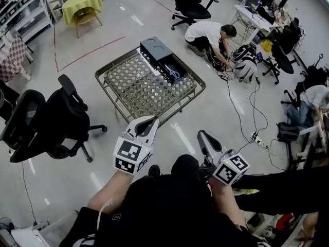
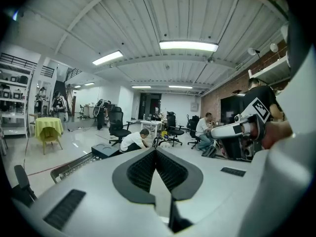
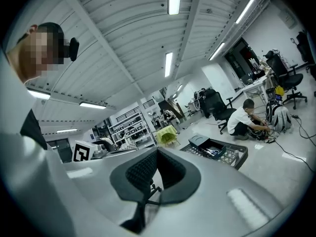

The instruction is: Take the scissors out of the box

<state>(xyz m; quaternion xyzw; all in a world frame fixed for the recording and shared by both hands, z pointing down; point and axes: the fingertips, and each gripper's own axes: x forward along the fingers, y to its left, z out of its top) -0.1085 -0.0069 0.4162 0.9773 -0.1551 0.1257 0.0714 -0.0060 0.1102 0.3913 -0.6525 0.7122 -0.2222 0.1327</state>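
A dark box (image 1: 163, 60) stands with its lid up at the far side of a low mesh-topped table (image 1: 133, 89). Blue-handled scissors (image 1: 174, 75) lie inside it. Both grippers hover over the floor short of the table, pointing toward it. My left gripper (image 1: 152, 120) is shut and holds nothing; its pads meet at the tip (image 2: 156, 151). To its right, my right gripper (image 1: 201, 135) is also shut and bare (image 3: 157, 149). The right gripper view shows the box (image 3: 210, 144) and the scissors (image 3: 214, 152) ahead on the table (image 3: 237, 158). The left gripper view shows the box (image 2: 104, 150) far off.
Two black office chairs (image 1: 56, 122) stand left of the table. A person (image 1: 208, 35) crouches beyond it by a backpack (image 1: 245, 68). Cables (image 1: 249, 112) trail across the floor at right. A yellow-draped chair (image 1: 82, 6) is at the far left.
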